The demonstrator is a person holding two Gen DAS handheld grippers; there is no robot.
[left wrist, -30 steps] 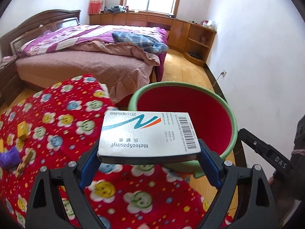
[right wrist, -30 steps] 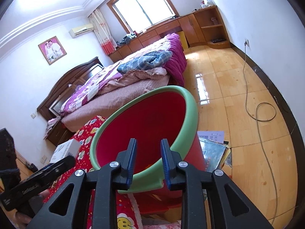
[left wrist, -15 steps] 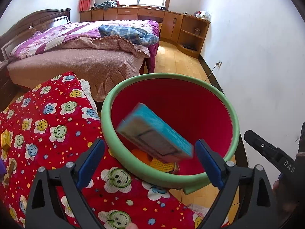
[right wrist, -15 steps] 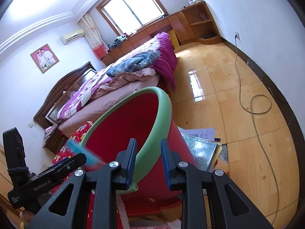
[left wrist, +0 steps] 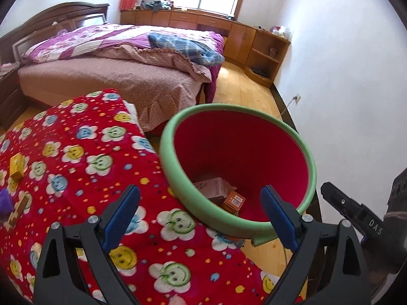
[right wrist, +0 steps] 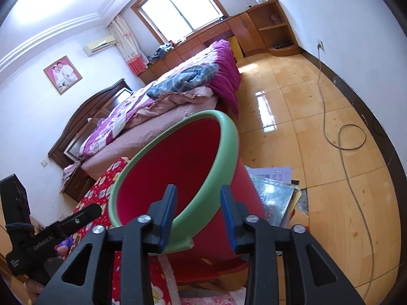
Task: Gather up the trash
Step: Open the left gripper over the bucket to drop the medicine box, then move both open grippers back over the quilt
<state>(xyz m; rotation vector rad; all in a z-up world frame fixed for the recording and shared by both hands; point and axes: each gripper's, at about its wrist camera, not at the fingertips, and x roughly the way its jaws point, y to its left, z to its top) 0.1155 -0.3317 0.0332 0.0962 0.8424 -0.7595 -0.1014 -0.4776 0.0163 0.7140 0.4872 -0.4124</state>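
The left gripper (left wrist: pixel 201 208) is held spread wide above the near edge of the red, green-rimmed round bin (left wrist: pixel 311 162), with nothing between its blue-padded fingers (left wrist: pixel 122 209). Inside the bin, at its bottom, a pale cardboard medicine box (left wrist: pixel 212 186) is seen lying beside a small orange box (left wrist: pixel 232 201). The bin is stood at the right edge of a table covered by a red cloth printed with smiling flowers (left wrist: pixel 76 157). On the far left of that cloth, a small yellow box (left wrist: pixel 16 166), a purple object (left wrist: pixel 5 200) and a wooden piece (left wrist: pixel 17 208) are left well apart from the bin.

In the right wrist view, the right gripper (right wrist: pixel 198 216) is seen at the near rim of the bin (right wrist: pixel 226 152), its jaws opening, with the green rim between the pads; whether the pads touch it cannot be told. The bin appears tilted in this view. On the wooden floor (right wrist: pixel 318 127), to the right of the bin, a stack of printed papers (right wrist: pixel 274 193) is laid. A grey cable (right wrist: pixel 348 152) is trailed across the floor from a wall socket (right wrist: pixel 319 44). A bed with purple and pink covers (left wrist: pixel 114 58) is seen in the far part of the room.
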